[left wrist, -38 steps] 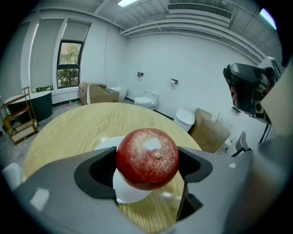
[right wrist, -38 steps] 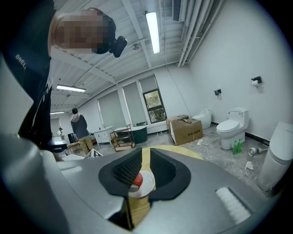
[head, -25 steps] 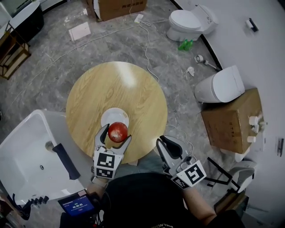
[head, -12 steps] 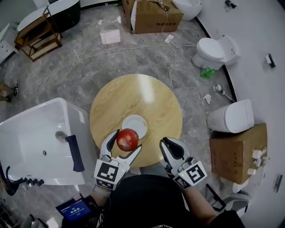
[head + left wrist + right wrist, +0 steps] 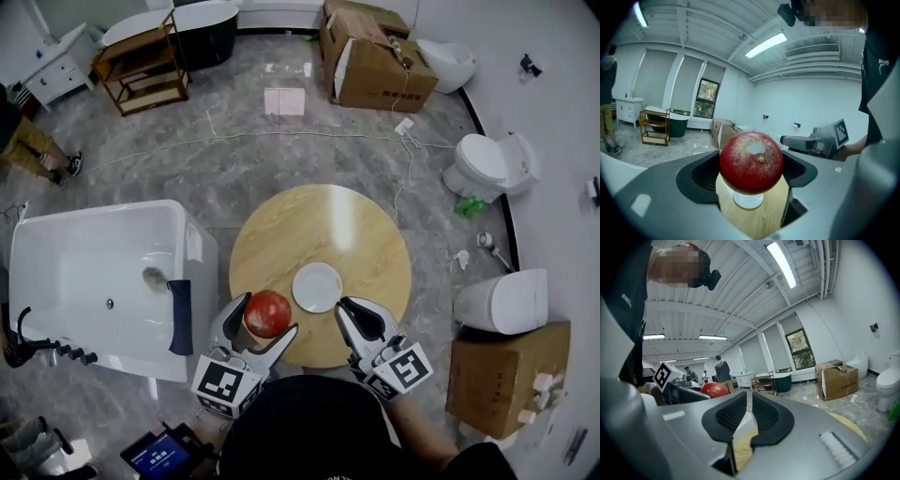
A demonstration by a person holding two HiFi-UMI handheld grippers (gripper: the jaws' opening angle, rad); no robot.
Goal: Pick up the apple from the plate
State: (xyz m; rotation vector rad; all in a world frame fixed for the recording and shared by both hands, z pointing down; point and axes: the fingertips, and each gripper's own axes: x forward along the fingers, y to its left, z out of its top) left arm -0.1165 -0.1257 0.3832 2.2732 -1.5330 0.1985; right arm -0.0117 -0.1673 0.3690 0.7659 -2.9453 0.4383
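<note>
A red apple hangs in the air over the near left edge of the round wooden table, with my left gripper shut on it. In the left gripper view the apple fills the space between the two dark pads, and the white plate lies bare on the table below it. That plate sits just right of the apple in the head view. My right gripper hovers at the table's near edge, right of the plate, jaws together on nothing.
A white bathtub stands close to the table's left side. Two toilets and a cardboard box are on the right. More boxes and a wooden shelf stand at the back. A cable crosses the floor.
The left gripper has lifted the apple off the plate and carried it left of it. The right gripper has moved in beside the plate. The head view has pulled back and shows more of the room.
</note>
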